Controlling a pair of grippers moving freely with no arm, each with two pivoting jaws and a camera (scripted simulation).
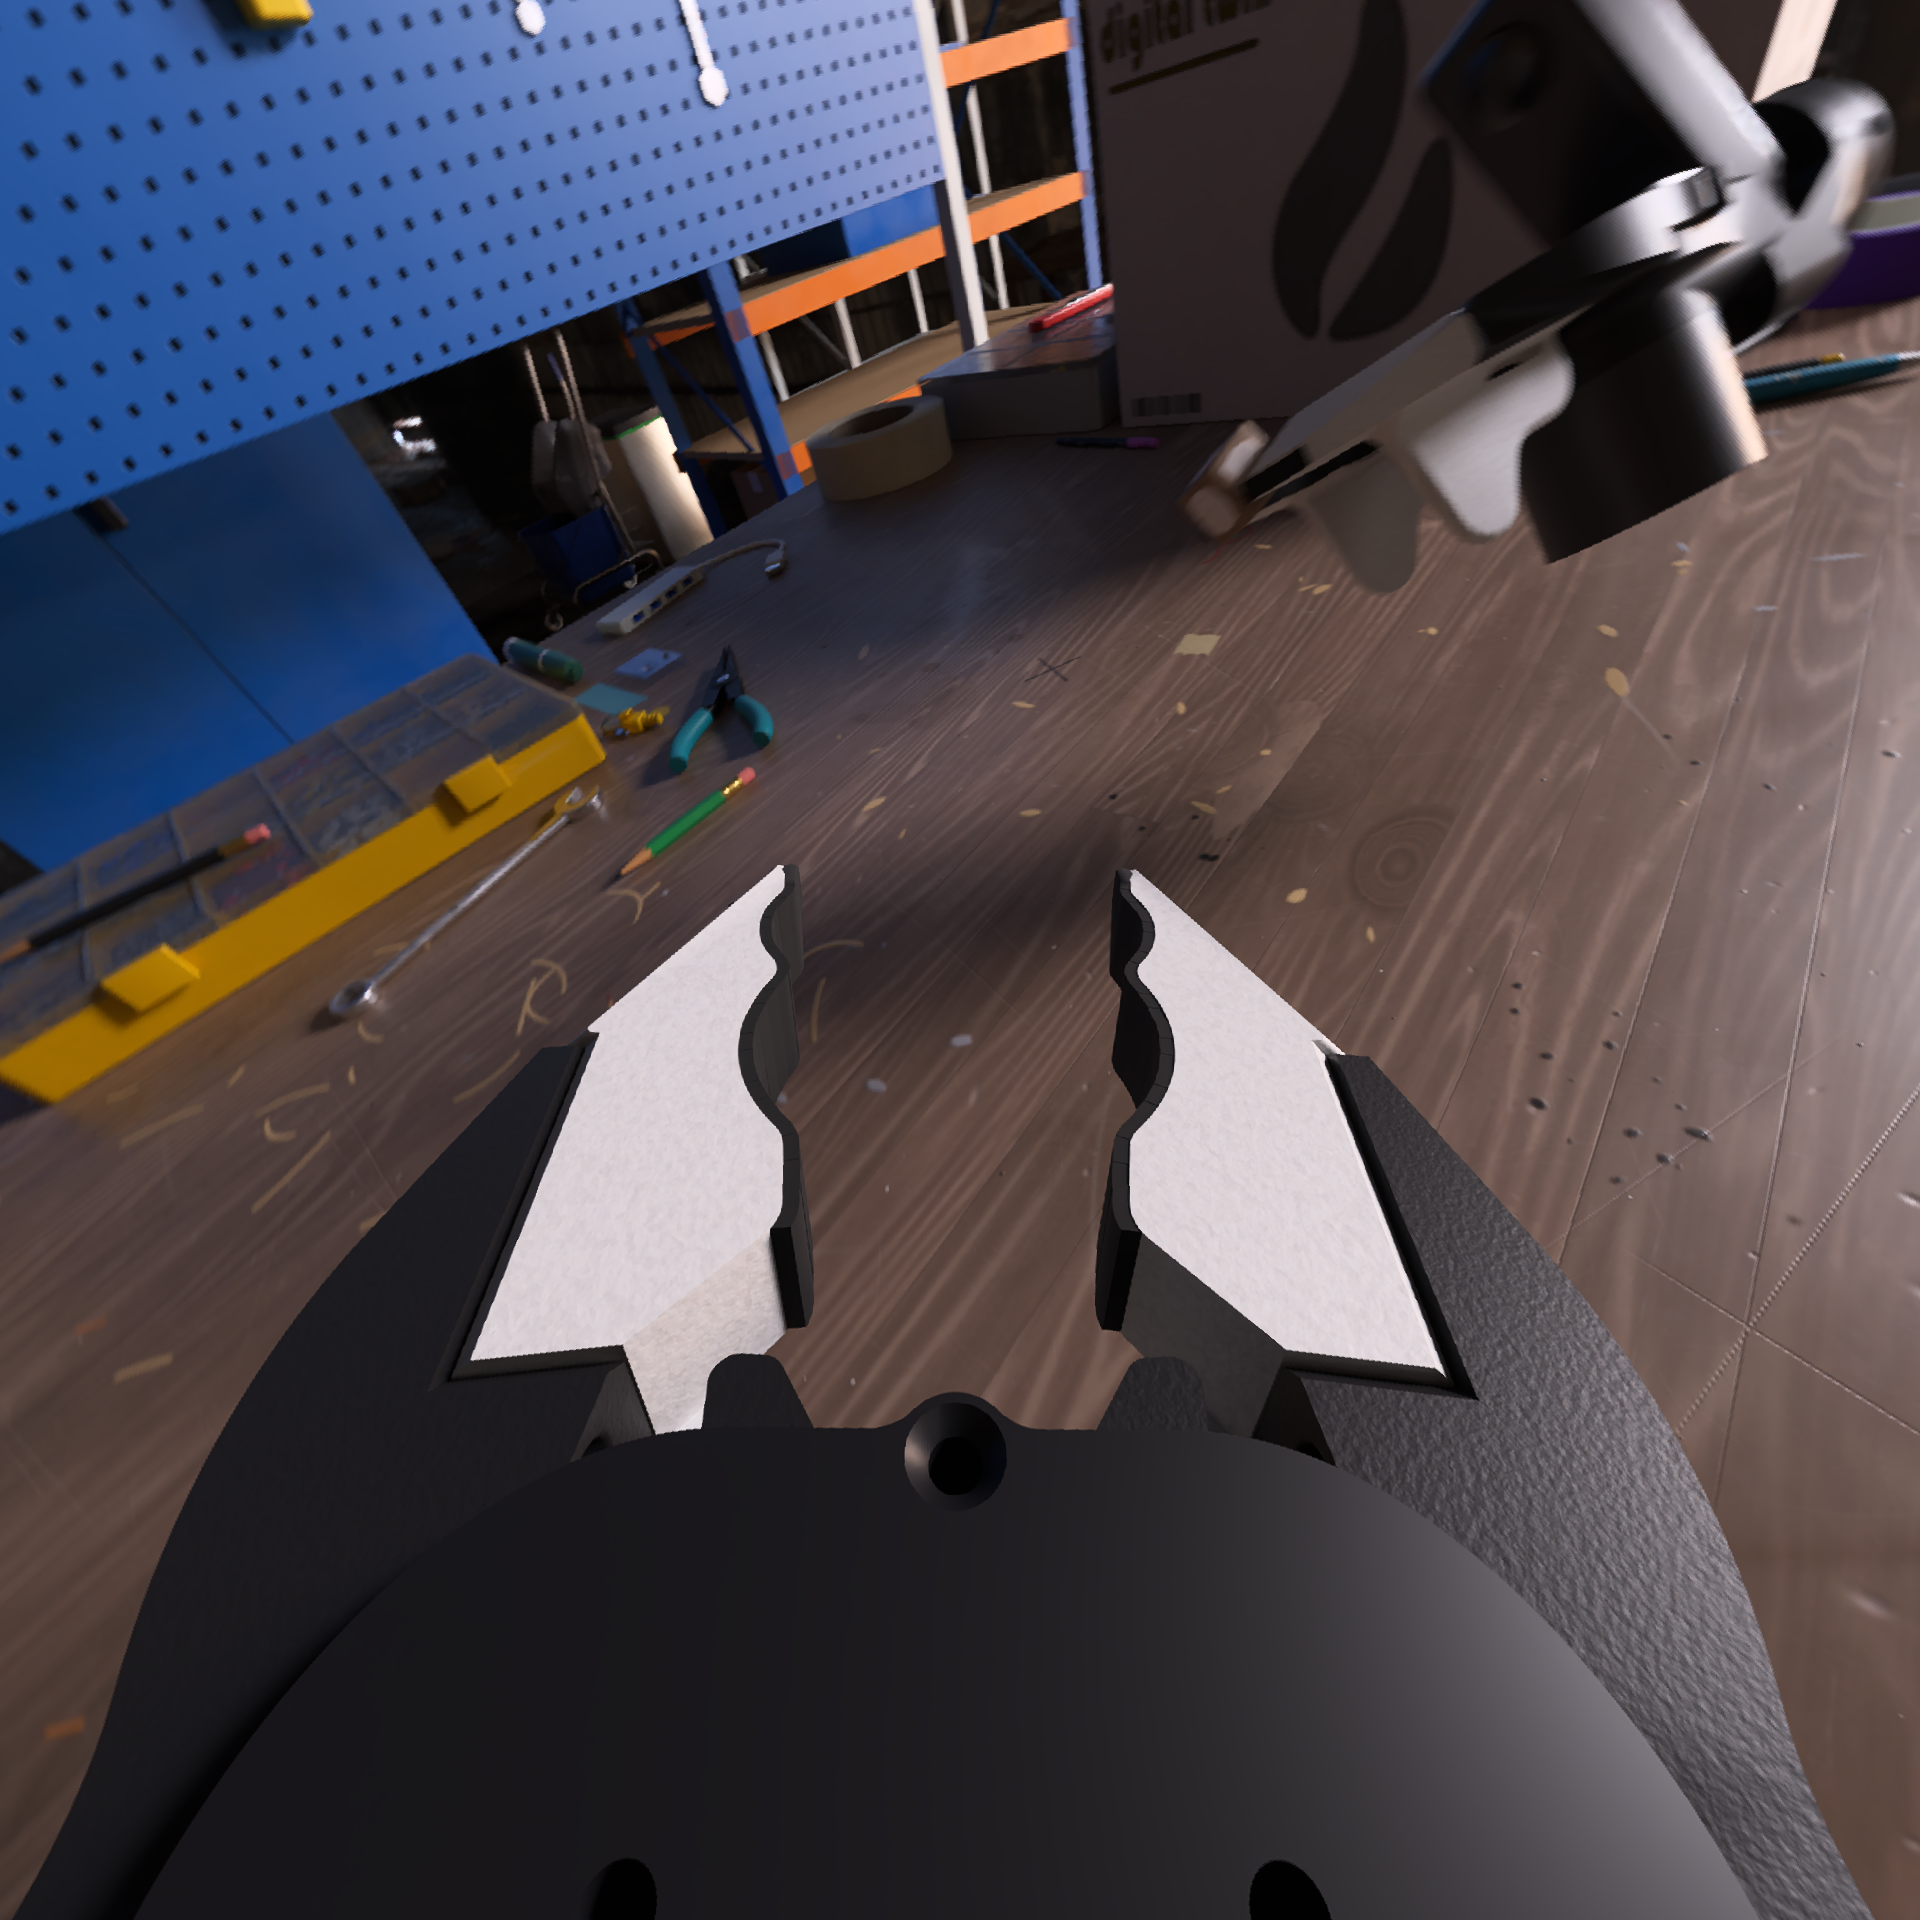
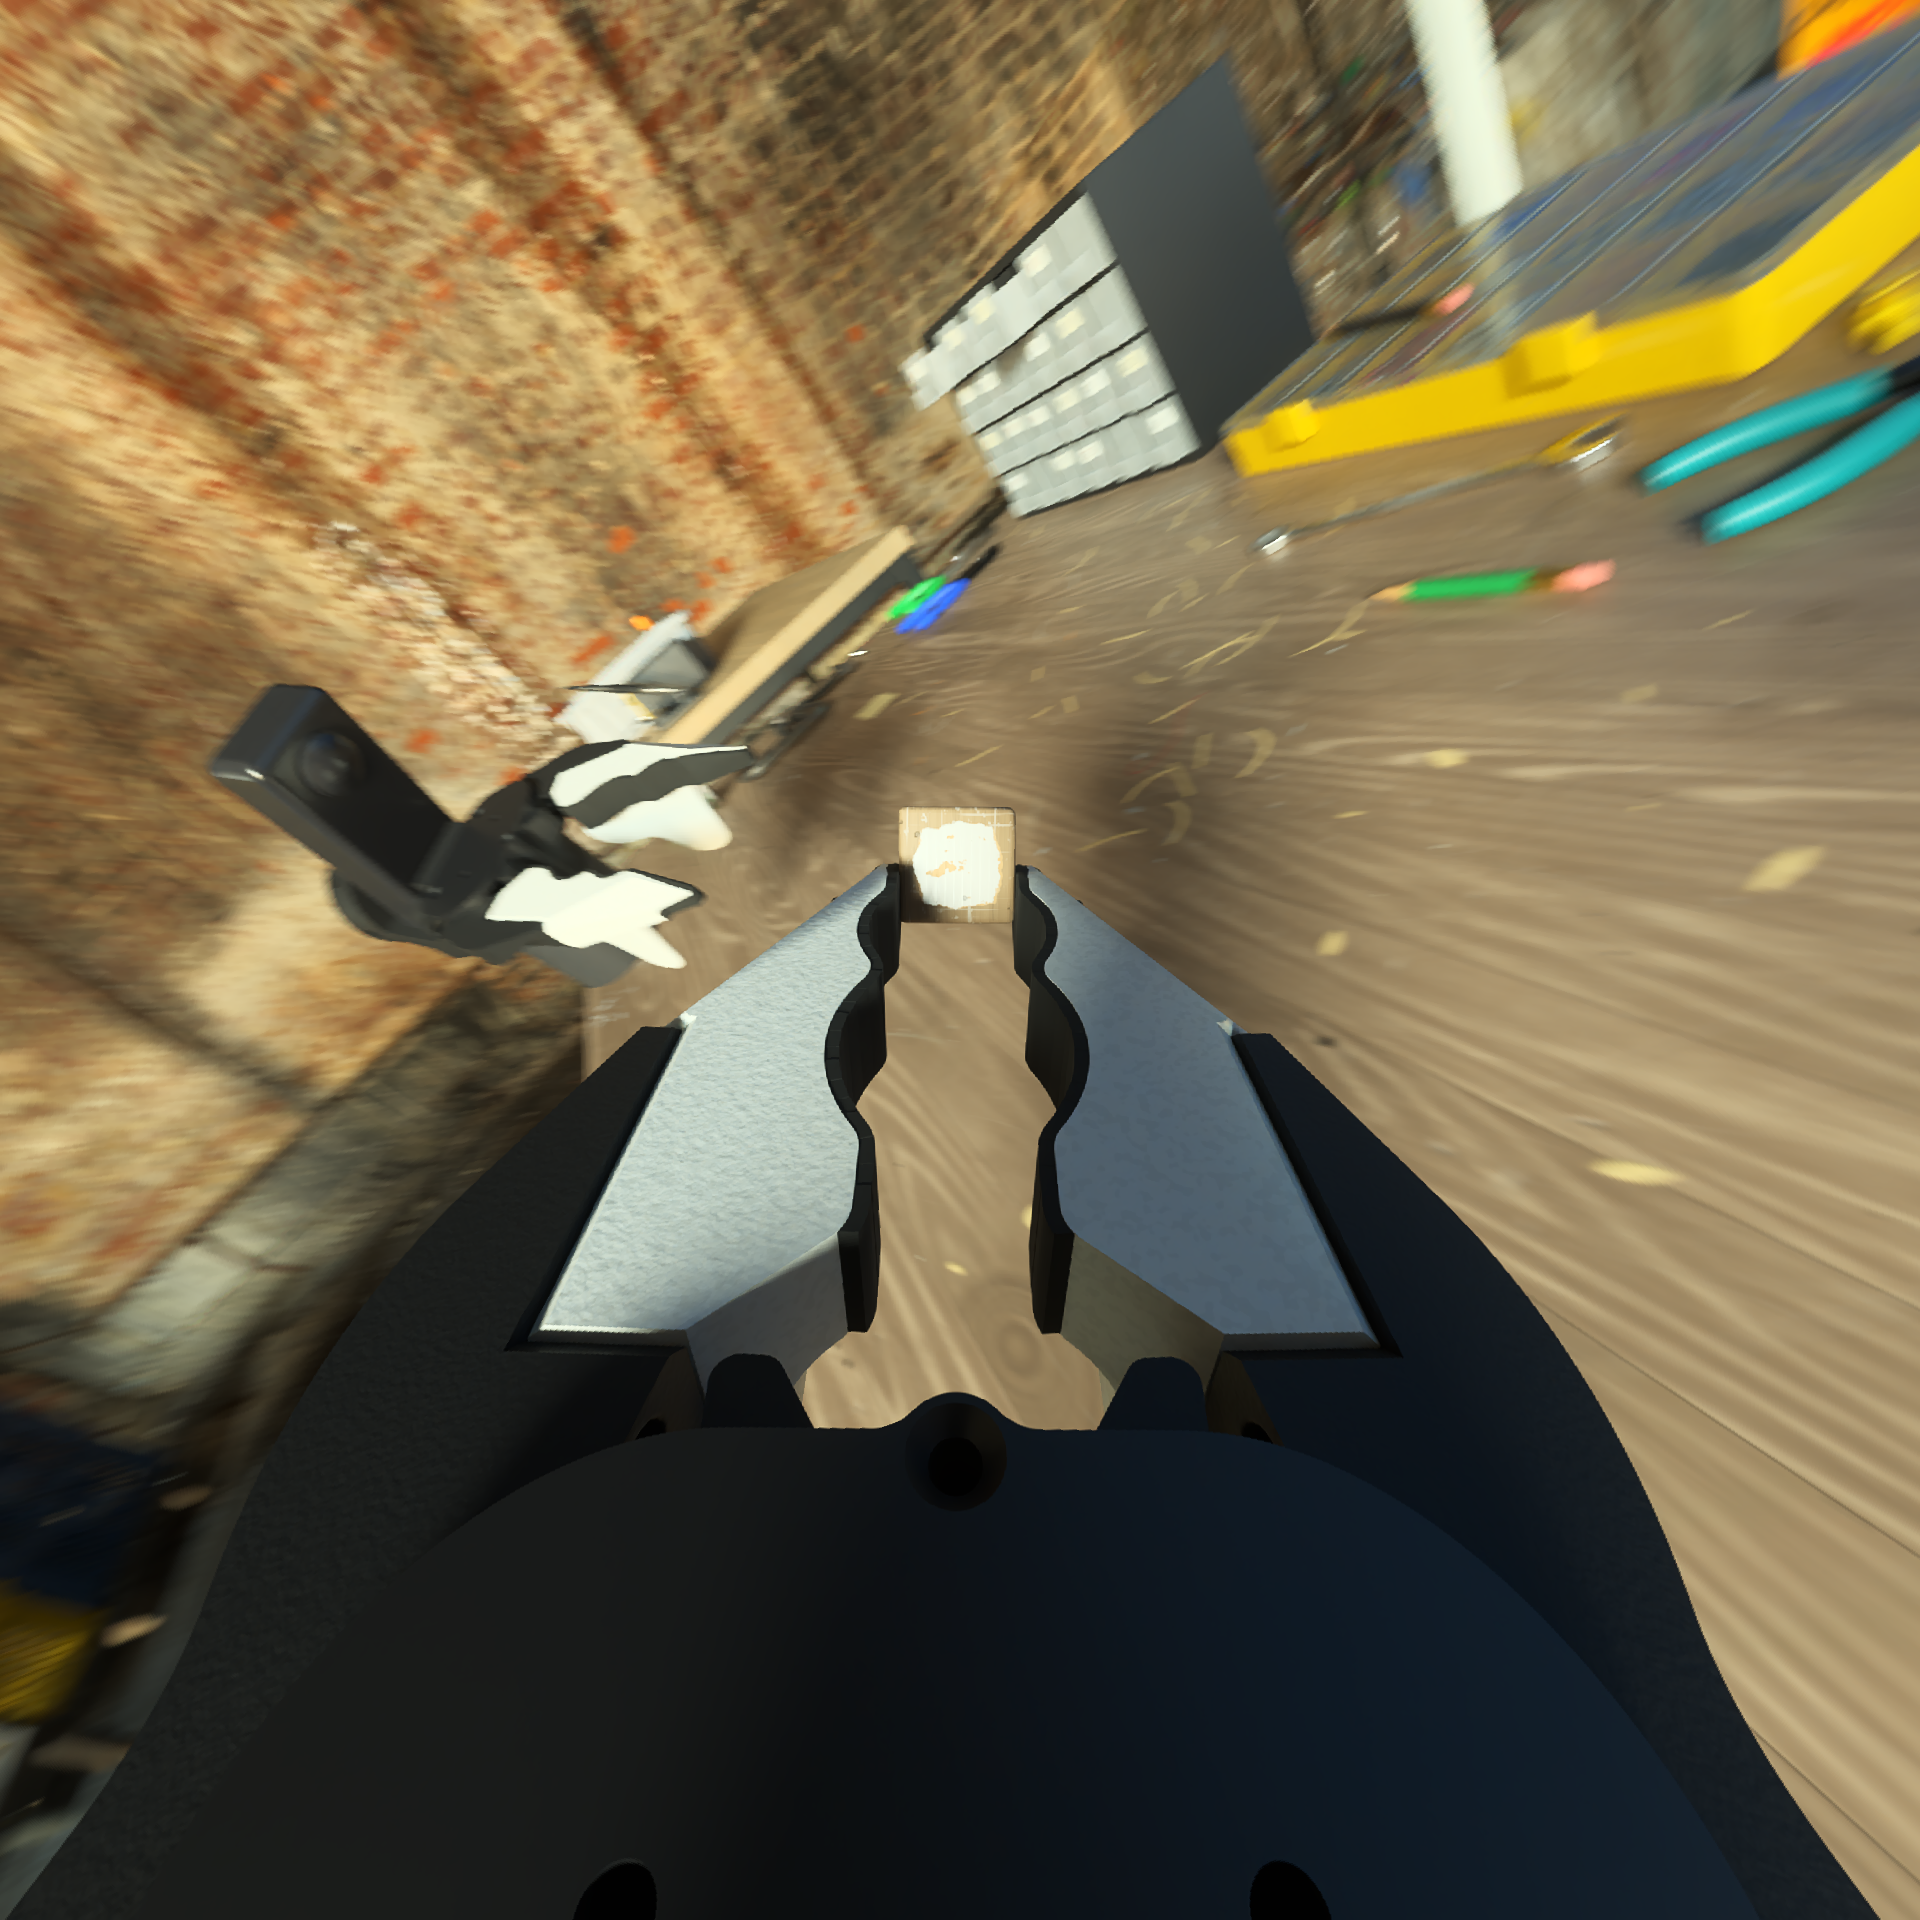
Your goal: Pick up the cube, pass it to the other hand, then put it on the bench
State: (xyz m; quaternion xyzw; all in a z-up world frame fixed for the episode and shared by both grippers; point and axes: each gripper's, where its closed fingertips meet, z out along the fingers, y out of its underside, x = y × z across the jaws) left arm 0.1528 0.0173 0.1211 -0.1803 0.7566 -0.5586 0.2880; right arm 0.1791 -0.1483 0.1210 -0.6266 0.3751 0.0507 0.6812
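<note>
A small tan cube [image 2: 956, 864] with a white patch on its face sits clamped between the fingertips of my right gripper [image 2: 956, 896], held above the wooden bench [image 2: 1455, 935]. The left wrist view shows that same gripper [image 1: 1262, 478] at the upper right, in the air with the cube [image 1: 1226, 486] at its tips. My left gripper [image 1: 956, 899] is open and empty, low over the bench [image 1: 1039, 727]. It also shows in the right wrist view [image 2: 686, 842], off to the left of the cube and apart from it.
A yellow organiser case [image 1: 312, 894], a wrench [image 1: 468, 894], a green pencil [image 1: 691, 821] and teal pliers [image 1: 722, 712] lie left of centre. A tape roll [image 1: 883, 447] and cardboard box [image 1: 1247, 208] stand at the back. A grey drawer cabinet [image 2: 1101, 343] stands farther off.
</note>
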